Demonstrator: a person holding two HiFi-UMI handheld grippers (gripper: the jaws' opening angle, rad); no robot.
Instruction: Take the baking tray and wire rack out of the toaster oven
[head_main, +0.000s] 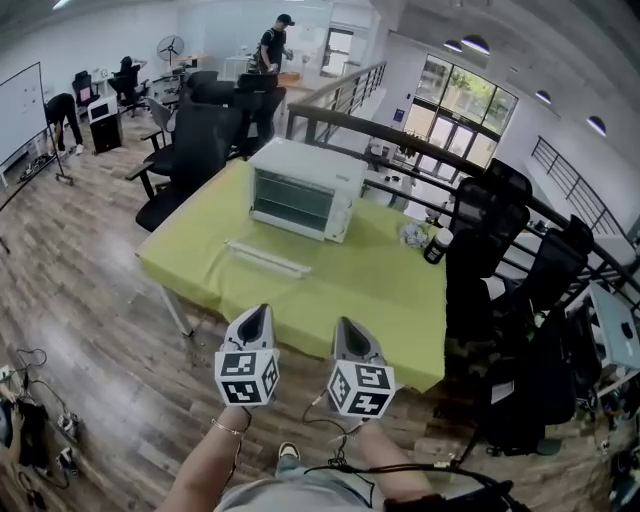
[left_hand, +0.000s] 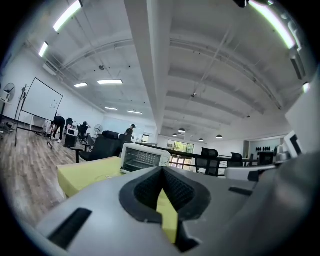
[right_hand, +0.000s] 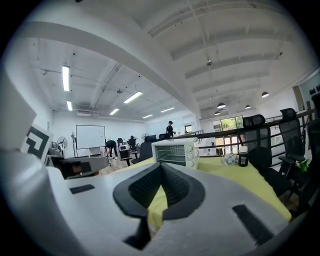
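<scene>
Left tool (head_main: 260, 312): jaws together, nothing between them; held level, off the near edge of the bench (head_main: 390, 290), tip pointing at the bench.
Right tool (head_main: 346, 324): jaws together, empty; just beside the left tool, not touching it, tipped slightly down.
Left gripper view: pads (left_hand: 148, 189) meet at the tip, with only yellow-green cloth showing in the gap below.
Right gripper view: same, pads (right_hand: 173, 186) closed at the tip, cloth behind.
Marker cubes: one on each tool, close to the person's hands.
Toaster oven (head_main: 303, 188): white, on the bench by its far edge, towards the far left corner; front faces the near edge and the door looks shut. Well apart from both tools.
Baking tray and wire rack: not made out one from the other; horizontal bars show behind the oven's glass front.
Long white piece (head_main: 268, 259): lies flat on the bench just in front of the toaster oven, apart from it, parallel to its front; cannot tell what it is.
Dark bottle (head_main: 437, 246): upright at the bench's right edge.
Crumpled pale thing (head_main: 413, 234): just beside the bottle, on the oven side.
Office chairs (head_main: 200, 140): black, along the far left edge and the right edge.
Background: whiteboard (head_main: 20, 108) at left, people standing well beyond the bench.
</scene>
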